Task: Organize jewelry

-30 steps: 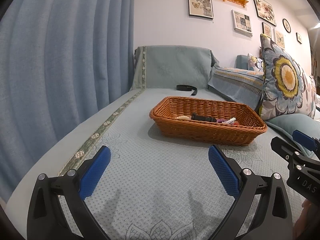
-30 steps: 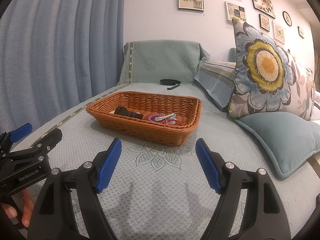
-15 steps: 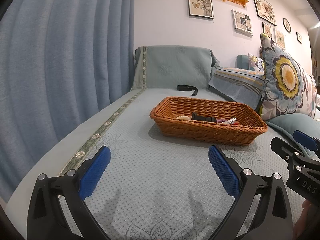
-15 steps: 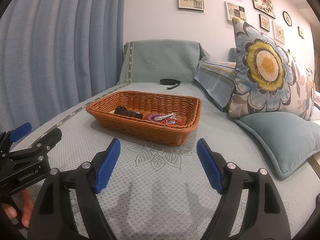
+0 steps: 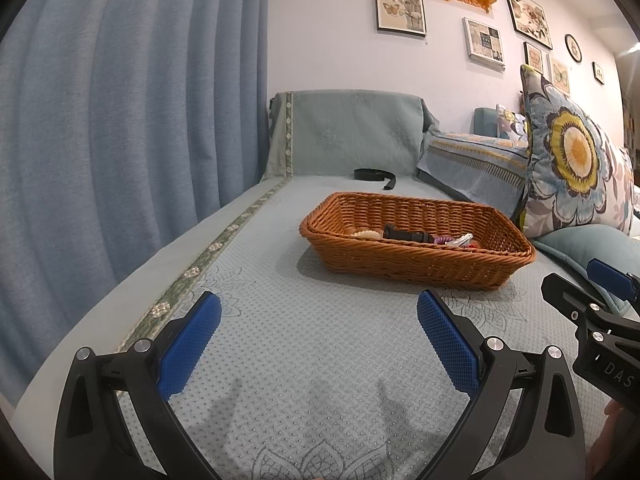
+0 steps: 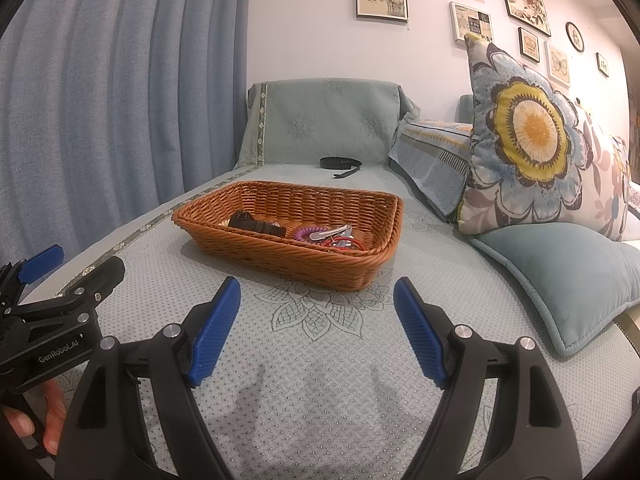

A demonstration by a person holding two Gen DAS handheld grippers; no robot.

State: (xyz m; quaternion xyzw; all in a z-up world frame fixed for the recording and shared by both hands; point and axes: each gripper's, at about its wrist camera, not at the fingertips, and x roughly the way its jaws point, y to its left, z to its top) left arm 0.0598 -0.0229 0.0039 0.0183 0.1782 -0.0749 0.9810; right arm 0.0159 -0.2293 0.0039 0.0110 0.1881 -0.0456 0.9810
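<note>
Wicker basket (image 6: pixel 288 240) with the jewelry (image 6: pixel 324 234) lies ahead of both grippers, long axis running left-right, slightly right of the left gripper (image 5: pixel 320 320), slightly left of the right gripper (image 6: pixel 318 300). Right one looks nearer. Both sets of fingers spread wide, holding nothing. Basket sits on sofa cover (image 6: pixel 320 360); curtain (image 5: pixel 120 120) to the left, floral cushion (image 6: pixel 532 136) to the right.

Basket (image 6: pixel 280 256): orange-brown wicker weave. Inside, a dark brown strap (image 6: pixel 256 225), purple coil (image 6: pixel 306 232), red cord (image 6: pixel 340 243).
Cover (image 5: pixel 280 340): pale green, dotted, floral outlines, green flowered border at left.
Curtain (image 5: pixel 120 120), left: plain blue.
Cushion (image 6: pixel 532 140), right: blue-yellow flower print.
Pads (image 6: pixel 216 328): blue, textured.
Belt (image 5: pixel 374 176): black.
</note>
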